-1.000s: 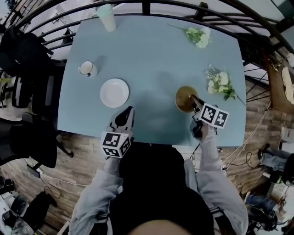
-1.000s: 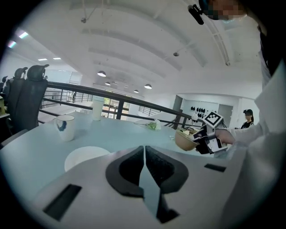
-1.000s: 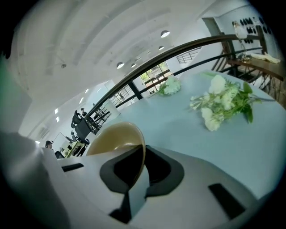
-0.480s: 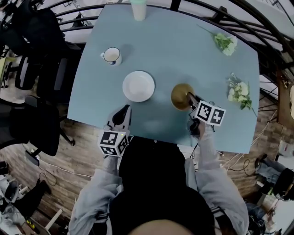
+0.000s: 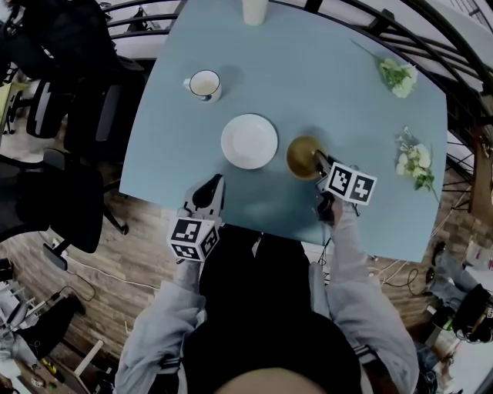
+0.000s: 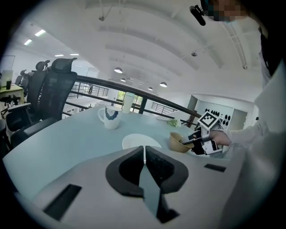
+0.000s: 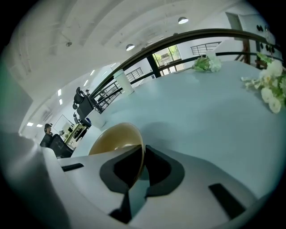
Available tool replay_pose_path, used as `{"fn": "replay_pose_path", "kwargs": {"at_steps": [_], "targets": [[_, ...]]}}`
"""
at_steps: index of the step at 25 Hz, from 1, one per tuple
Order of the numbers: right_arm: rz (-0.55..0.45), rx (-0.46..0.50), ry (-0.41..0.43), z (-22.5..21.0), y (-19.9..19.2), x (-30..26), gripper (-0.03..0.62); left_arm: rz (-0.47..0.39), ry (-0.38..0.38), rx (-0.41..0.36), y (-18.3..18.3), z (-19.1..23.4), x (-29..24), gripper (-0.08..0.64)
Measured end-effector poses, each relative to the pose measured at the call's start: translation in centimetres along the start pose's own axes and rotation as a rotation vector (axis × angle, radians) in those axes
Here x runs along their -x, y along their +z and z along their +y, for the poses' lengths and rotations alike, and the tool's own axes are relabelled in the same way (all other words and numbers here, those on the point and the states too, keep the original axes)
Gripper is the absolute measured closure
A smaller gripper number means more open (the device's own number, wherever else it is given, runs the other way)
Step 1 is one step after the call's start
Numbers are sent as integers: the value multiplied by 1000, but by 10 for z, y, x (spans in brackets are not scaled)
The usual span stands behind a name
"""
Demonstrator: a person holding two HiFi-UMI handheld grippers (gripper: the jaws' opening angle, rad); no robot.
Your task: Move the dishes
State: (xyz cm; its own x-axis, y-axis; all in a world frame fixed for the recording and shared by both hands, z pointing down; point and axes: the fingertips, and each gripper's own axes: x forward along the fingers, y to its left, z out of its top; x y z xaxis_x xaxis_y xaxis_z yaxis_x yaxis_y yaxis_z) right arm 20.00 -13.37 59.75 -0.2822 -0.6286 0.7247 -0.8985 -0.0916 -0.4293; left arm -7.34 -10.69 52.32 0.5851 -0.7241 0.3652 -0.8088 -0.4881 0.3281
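A tan bowl [image 5: 305, 156] is just right of the white plate [image 5: 249, 141] on the pale blue table [image 5: 354, 100]. My right gripper [image 5: 320, 163] is shut on the bowl's near rim. The right gripper view shows that rim pinched between the jaws of the right gripper [image 7: 143, 152], with the bowl [image 7: 114, 138] reaching up and left. My left gripper [image 5: 208, 192] hovers at the table's near edge, left of and below the plate. It is shut and holds nothing [image 6: 144, 150]. In the left gripper view the plate [image 6: 140, 142] lies ahead and the bowl [image 6: 179, 142] to its right.
A white mug [image 5: 203, 85] stands beyond the plate to the left, and a tall pale cup [image 5: 255, 11] at the far edge. Two flower bunches [image 5: 397, 75] [image 5: 416, 163] lie on the right side. Black office chairs [image 5: 46, 115] stand left of the table; a railing runs behind it.
The right gripper has carried the bowl leftward across the table, from well right of the plate to right beside it. The left gripper has shifted left along the near edge.
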Motion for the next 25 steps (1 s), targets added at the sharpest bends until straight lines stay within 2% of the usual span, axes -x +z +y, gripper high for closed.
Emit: {"fn": "replay_pose_path", "kwargs": {"at_steps": [10, 21, 25], "targets": [[31, -26, -47, -11, -7, -11, 563, 6, -2, 8, -3, 8, -4, 535], [30, -34, -42, -11, -6, -10, 558, 6, -5, 9, -2, 7, -9, 535], [6, -64, -18, -10, -4, -6, 511, 2, -15, 5, 0, 9, -8, 535]]}}
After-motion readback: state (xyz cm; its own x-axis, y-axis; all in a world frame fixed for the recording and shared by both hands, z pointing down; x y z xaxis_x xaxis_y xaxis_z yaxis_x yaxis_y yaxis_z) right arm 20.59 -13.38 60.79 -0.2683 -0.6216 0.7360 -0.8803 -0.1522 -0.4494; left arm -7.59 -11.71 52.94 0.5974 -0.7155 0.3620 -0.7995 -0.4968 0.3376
